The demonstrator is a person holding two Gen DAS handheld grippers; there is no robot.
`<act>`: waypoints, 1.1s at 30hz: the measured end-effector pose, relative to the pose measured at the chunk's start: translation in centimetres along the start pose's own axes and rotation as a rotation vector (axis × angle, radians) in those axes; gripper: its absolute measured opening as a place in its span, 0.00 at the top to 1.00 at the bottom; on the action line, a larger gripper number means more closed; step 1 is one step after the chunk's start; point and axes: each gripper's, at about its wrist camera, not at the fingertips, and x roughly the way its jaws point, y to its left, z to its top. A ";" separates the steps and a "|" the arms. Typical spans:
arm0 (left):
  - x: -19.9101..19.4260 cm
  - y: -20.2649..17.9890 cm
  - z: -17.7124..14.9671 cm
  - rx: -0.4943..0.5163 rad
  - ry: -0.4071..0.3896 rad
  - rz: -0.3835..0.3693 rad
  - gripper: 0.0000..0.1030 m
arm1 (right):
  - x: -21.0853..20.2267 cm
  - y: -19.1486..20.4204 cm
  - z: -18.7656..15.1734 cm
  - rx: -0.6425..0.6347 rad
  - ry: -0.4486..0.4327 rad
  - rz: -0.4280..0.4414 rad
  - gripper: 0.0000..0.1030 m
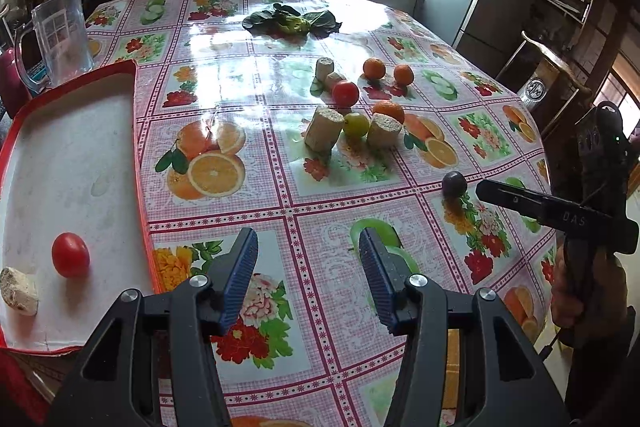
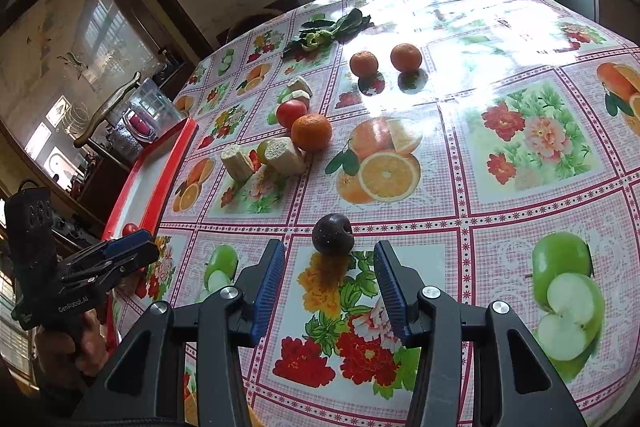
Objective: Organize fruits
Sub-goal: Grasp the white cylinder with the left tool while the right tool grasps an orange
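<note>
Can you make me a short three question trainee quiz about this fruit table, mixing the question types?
1. True or false: the dark purple round plum is clamped between the right gripper fingers.
2. Multiple choice: what lies in the red-rimmed white tray? A) two oranges B) a red tomato and a pale cut chunk C) leafy greens
3. Fill in: the left gripper is ____ and holds nothing.

Key: 1 false, the plum sits on the floral tablecloth just ahead of the open jaws; 2 B; 3 open.

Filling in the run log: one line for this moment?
left gripper: open, empty | right gripper: open, plum just ahead | tray: tomato inside
</note>
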 end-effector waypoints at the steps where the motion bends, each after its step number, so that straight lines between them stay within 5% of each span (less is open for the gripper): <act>1: 0.3 -0.1 0.2 0.002 0.001 -0.004 0.50 | 0.1 0.0 0.2 -0.002 0.000 -0.002 0.53; 15: 5.8 -1.7 4.3 0.053 0.050 -0.015 0.50 | 3.6 0.2 4.0 -0.044 0.011 0.001 0.53; 33: 10.5 -1.3 8.0 0.056 0.034 -0.044 0.53 | 11.4 -5.4 15.5 -0.022 -0.041 -0.269 0.56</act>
